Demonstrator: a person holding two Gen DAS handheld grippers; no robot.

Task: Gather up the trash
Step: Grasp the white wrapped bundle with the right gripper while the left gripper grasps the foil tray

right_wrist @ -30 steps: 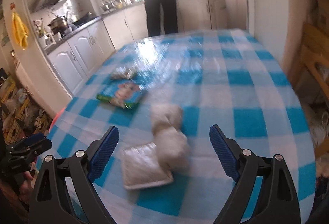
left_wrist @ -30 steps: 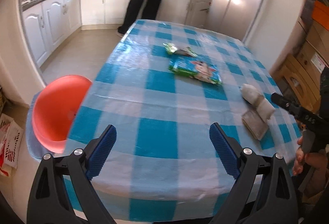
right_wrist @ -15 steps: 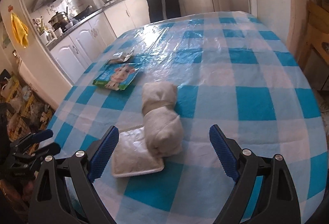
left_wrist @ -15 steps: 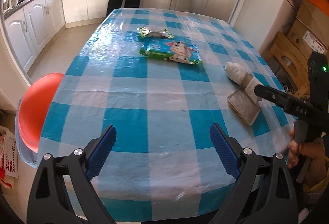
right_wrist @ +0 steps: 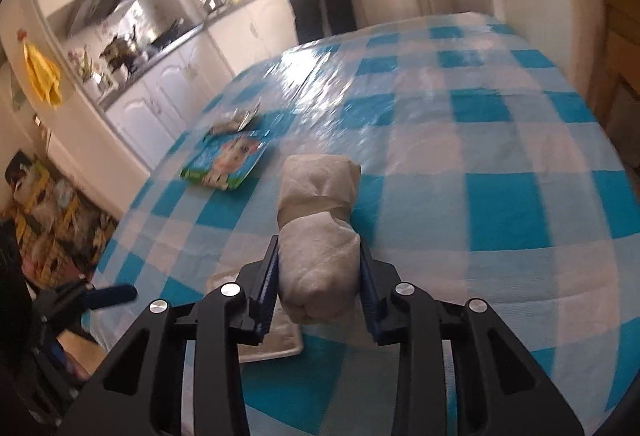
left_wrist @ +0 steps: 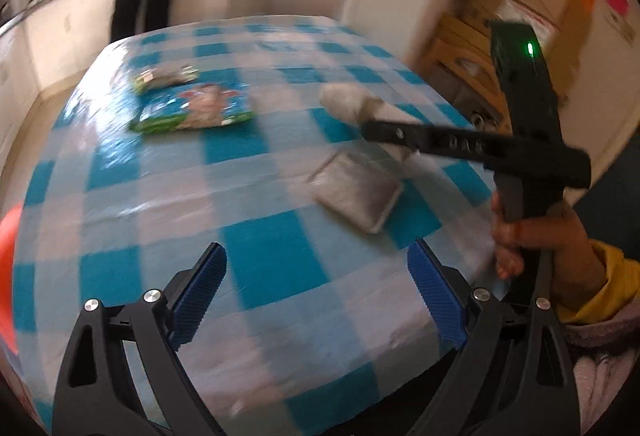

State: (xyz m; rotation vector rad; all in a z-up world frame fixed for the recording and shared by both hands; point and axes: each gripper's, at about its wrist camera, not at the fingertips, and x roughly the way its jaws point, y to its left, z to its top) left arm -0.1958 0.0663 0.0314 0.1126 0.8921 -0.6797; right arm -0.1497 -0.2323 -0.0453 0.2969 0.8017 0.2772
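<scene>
Right wrist view: the right gripper (right_wrist: pixel 318 288) has its blue pads against both sides of the near end of the wad (right_wrist: pixel 318 236), a taped white bundle lying on the table (right_wrist: pixel 500 140).
Grip: the pads look pressed in, so I judge it closed on the wad; whether it is lifted yet I cannot tell.
Under it: the tray (right_wrist: pixel 272 344), a flat pale packet, lies just below and left of the wad.
Left gripper (left_wrist: pixel 316 292): wide open, empty, over the near table edge.
Other trash: pack (left_wrist: pixel 196 108) and wrapper (left_wrist: pixel 166 78) lie further back, well apart from the wad.
To do it well: hold the squeeze firm on this soft bundle, lift straight up, and keep the tray from dragging along.
</scene>
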